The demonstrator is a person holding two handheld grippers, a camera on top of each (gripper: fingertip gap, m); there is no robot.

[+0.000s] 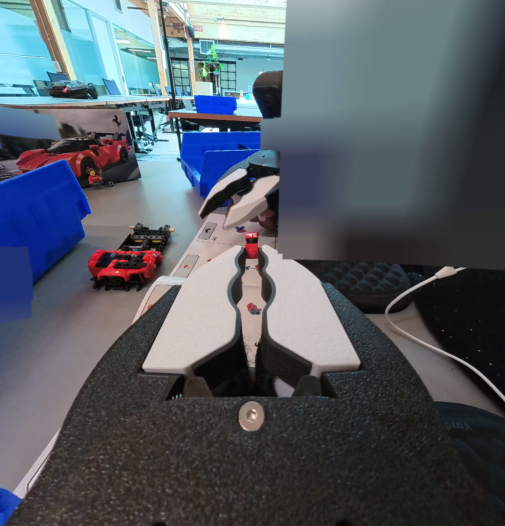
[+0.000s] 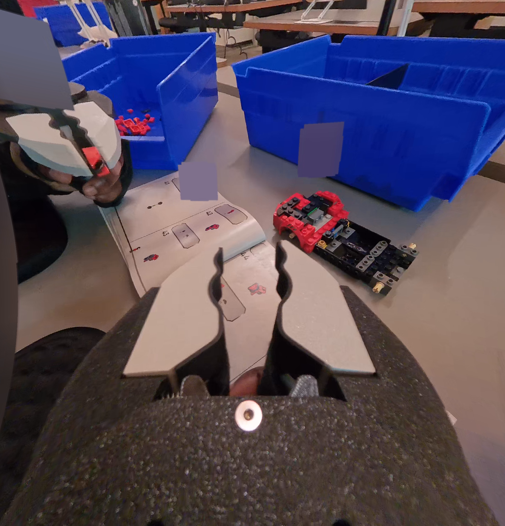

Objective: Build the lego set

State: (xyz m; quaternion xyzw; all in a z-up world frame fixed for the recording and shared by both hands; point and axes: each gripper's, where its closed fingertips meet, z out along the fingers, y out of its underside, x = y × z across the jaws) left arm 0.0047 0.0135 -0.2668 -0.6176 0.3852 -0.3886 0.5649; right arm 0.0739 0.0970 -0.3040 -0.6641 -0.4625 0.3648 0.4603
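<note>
The car build [image 2: 339, 239] lies right of the booklet [image 2: 188, 236], bins [image 2: 373, 119] behind.

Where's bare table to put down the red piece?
Bare table lies right of the instruction booklet, in front of the half-built car; more between the car and the blue bin. The booklet side is crowded by the left gripper holding the red piece.

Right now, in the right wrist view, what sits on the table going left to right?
Left gripper clamping a small red brick → open paper instruction booklet → half-built red-and-black car chassis → large blue plastic bin.
</note>
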